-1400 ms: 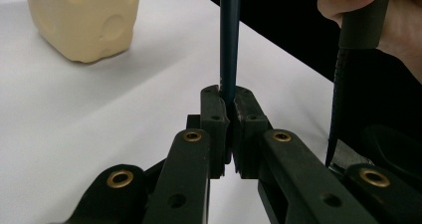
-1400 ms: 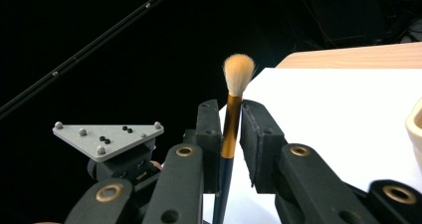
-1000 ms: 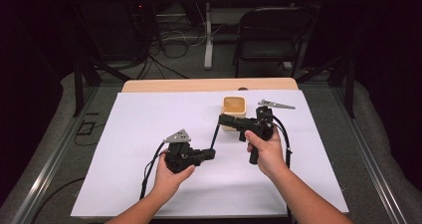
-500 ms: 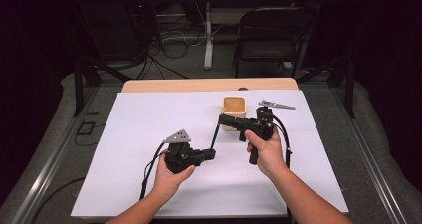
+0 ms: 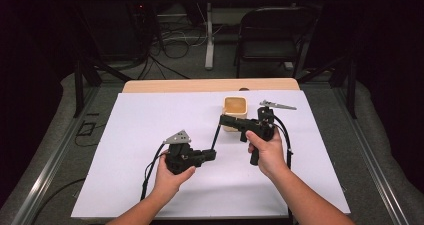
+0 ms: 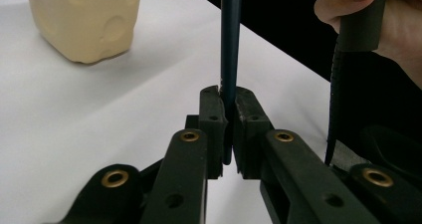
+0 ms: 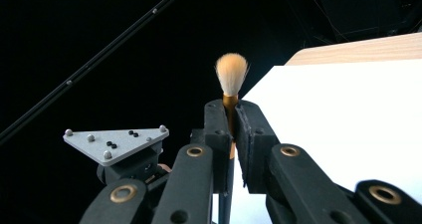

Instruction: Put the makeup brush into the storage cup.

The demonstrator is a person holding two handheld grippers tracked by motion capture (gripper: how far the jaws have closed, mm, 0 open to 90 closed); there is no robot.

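A paintbrush with a thin dark handle hangs between my two grippers above the white sheet. My left gripper holds the handle's tail end; in the left gripper view the handle stands upright between the pads of that gripper, which have just been opening slightly and still touch it. My right gripper is shut on the golden ferrule, and the pale bristles stick out past the tips of that gripper. A cream cup stands just behind the right gripper.
A white sheet covers the wooden table. A silver metal tool lies right of the cup. A folding chair and cables sit beyond the table. The cup is close in the left gripper view.
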